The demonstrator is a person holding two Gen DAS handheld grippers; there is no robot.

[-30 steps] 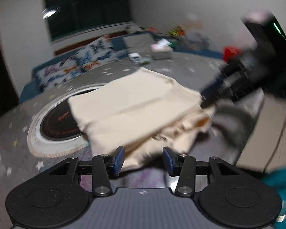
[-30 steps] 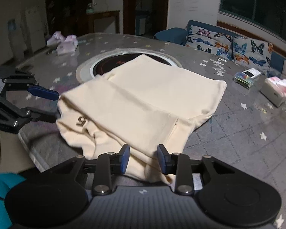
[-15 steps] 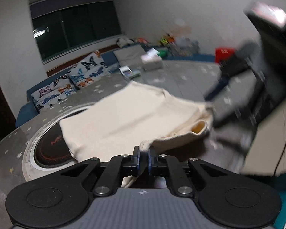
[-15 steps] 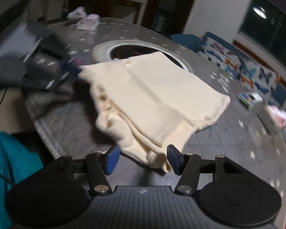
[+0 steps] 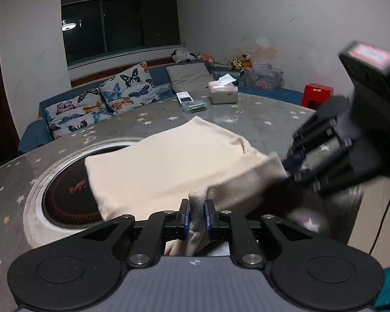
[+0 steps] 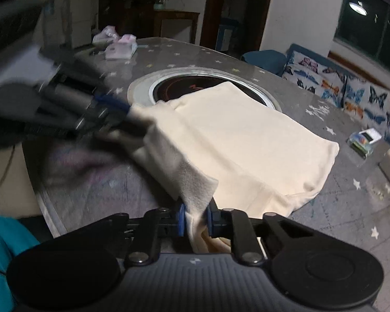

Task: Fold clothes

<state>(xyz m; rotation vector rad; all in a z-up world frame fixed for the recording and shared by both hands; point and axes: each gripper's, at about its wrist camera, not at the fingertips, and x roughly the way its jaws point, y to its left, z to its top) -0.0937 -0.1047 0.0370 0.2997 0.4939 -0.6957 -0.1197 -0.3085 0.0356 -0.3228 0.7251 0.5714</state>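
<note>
Left hand-held gripper [image 5: 197,214], in its own view, is clamped on a bunched corner of the cream garment [image 5: 166,166], which lies on the surface [image 5: 260,119] partly over the round burner [image 5: 62,195]. From the right wrist view, the right hand-held gripper [image 6: 196,219] pinches the other near corner, the edge raised between them. A neat fold likely needs both corners carried level and together toward the far edge, keeping the cloth taut.

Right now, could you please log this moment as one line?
step: fold | left tongs: shut on cream garment near edge | right tongs: shut on same edge | near edge lifted, rest on table
</note>
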